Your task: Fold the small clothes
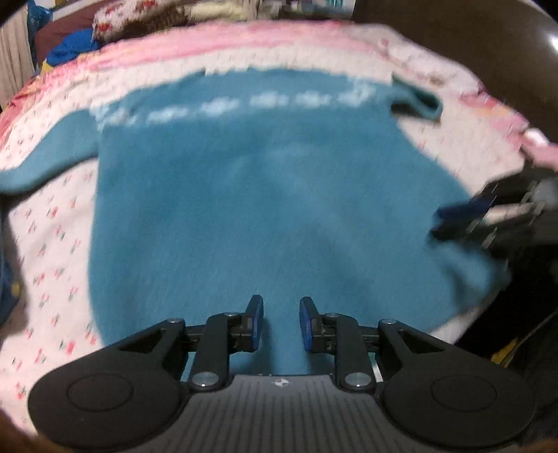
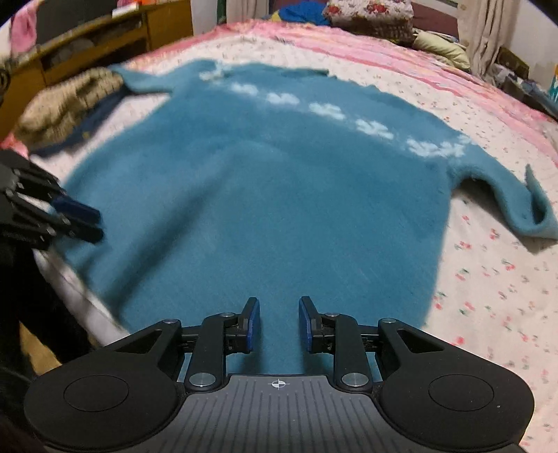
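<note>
A teal fuzzy sweater [image 1: 244,191] [image 2: 261,191] lies spread flat on the pink floral bedspread [image 1: 52,244] [image 2: 488,278], with a row of white cloud shapes [image 2: 327,109] across its far part. One sleeve [image 1: 45,156] trails left, the other sleeve [image 1: 418,101] is bunched at the far right. My left gripper [image 1: 281,306] hovers over the near hem, jaws a little apart, pads clear of the wool. My right gripper [image 2: 279,306] stands the same way over the hem. Each also shows blurred in the other's view, the right gripper [image 1: 450,216] and the left gripper [image 2: 80,219], at the sweater's side edges.
A beige knitted garment [image 2: 66,104] lies on the bed beside one sleeve. Wooden furniture [image 2: 104,41] stands behind it. A floral pillow [image 2: 369,14] and blue cloth [image 1: 69,45] sit at the bed's far end. The mattress edge [image 2: 76,289] drops off near the hem.
</note>
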`<state>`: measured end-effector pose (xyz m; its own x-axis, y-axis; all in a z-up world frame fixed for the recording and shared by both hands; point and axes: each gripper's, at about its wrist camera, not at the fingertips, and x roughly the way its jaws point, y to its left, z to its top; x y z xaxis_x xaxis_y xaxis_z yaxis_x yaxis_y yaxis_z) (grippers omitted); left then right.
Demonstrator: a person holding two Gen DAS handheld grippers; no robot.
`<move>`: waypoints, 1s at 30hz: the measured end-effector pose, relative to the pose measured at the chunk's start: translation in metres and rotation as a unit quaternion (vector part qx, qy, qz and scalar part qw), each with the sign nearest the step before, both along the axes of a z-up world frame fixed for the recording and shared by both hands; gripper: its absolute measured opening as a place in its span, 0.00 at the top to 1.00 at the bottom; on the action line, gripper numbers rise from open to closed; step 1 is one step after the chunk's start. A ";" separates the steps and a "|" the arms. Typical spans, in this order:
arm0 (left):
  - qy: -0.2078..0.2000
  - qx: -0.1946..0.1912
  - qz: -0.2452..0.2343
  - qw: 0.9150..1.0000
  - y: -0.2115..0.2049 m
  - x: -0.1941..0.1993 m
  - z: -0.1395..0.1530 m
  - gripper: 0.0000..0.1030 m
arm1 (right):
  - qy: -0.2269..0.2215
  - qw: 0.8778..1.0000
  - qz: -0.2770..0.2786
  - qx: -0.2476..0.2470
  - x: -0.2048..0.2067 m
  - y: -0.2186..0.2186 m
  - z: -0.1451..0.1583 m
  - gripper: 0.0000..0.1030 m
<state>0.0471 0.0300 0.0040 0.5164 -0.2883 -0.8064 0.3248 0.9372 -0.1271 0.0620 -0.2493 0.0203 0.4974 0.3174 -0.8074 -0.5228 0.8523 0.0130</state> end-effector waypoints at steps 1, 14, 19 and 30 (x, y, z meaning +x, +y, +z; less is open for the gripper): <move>-0.007 -0.012 0.002 1.000 -0.004 0.002 0.002 0.71 | -0.001 1.000 0.002 0.010 0.001 0.004 -0.001 0.76; 0.036 0.024 -0.025 0.999 -0.026 0.013 -0.015 0.67 | 0.012 1.000 -0.008 0.004 0.005 0.000 -0.011 0.68; 0.008 0.000 -0.012 1.000 -0.032 0.018 -0.002 0.67 | -0.007 0.999 -0.038 0.029 0.010 -0.010 -0.002 0.68; 0.043 0.030 -0.013 0.999 -0.046 0.026 -0.019 0.64 | 0.007 0.998 -0.060 0.028 0.016 -0.016 -0.016 0.68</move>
